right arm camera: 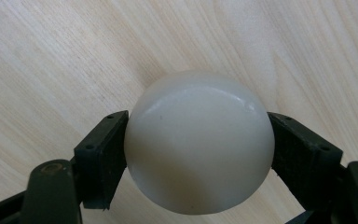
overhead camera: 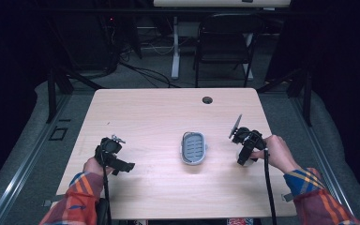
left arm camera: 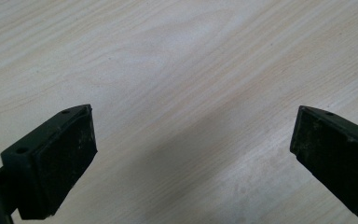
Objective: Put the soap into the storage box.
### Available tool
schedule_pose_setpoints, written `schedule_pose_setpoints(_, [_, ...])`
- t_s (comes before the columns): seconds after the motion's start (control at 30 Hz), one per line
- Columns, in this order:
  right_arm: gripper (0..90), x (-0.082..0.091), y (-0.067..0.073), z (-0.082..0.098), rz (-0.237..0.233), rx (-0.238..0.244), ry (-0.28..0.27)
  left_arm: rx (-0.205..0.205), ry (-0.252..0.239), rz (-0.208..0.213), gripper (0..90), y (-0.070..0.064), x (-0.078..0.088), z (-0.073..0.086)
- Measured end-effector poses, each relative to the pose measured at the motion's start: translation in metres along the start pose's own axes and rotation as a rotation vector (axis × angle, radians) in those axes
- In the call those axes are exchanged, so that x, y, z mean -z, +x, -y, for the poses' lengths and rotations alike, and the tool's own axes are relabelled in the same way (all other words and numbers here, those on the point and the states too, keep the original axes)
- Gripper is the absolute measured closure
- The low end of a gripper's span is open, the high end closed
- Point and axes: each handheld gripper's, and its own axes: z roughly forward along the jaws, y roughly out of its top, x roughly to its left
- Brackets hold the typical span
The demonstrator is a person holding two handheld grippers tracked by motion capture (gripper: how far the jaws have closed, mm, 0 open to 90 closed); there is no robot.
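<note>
Table (right arm camera: 51,56): pale wood-grain top, matt. Ball (right arm camera: 199,144): smooth white plastic, faintly glossy. Tray (overhead camera: 193,148): grey plastic; jaw pads: matt black rubber.

A dim lab or test bay, as I see it from my remote station

From my high view I look down on a pale wood-grain table with rounded corners (overhead camera: 168,140) and a round cable hole (overhead camera: 207,100) near its far edge, standing on grey carpet (overhead camera: 33,140) framed by metal floor rails (overhead camera: 18,173). Beyond it I see a black folding metal chair (overhead camera: 225,44), the white leg of a second desk (overhead camera: 175,47) and loose black cables (overhead camera: 140,70) trailing over the floor toward dark equipment racks (overhead camera: 89,37). Black curtains or unlit walls (overhead camera: 337,70) close in both sides, so only the table is lit. It reads as a recording workspace, not a home.
</note>
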Motion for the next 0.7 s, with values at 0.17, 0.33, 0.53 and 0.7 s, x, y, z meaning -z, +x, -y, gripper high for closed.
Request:
schedule_pose_setpoints(0.17, [24.2,0.002,-0.001,-0.003,0.001,0.006,0.005,0.001,0.001,0.000,0.2,0.000,0.000,0.000])
schedule_pose_setpoints(0.33, [24.2,0.005,-0.001,-0.010,0.002,0.013,0.004,0.000,0.001,-0.001,0.3,0.000,0.000,0.000])
schedule_pose_setpoints(0.53, [24.2,0.009,-0.001,-0.020,0.001,0.023,0.005,-0.001,0.002,-0.001,0.4,0.000,0.000,0.000])
schedule_pose_setpoints(0.7, [24.2,0.013,-0.001,-0.029,0.006,0.039,0.016,0.000,0.003,0.000,0.4,0.000,0.000,0.000])
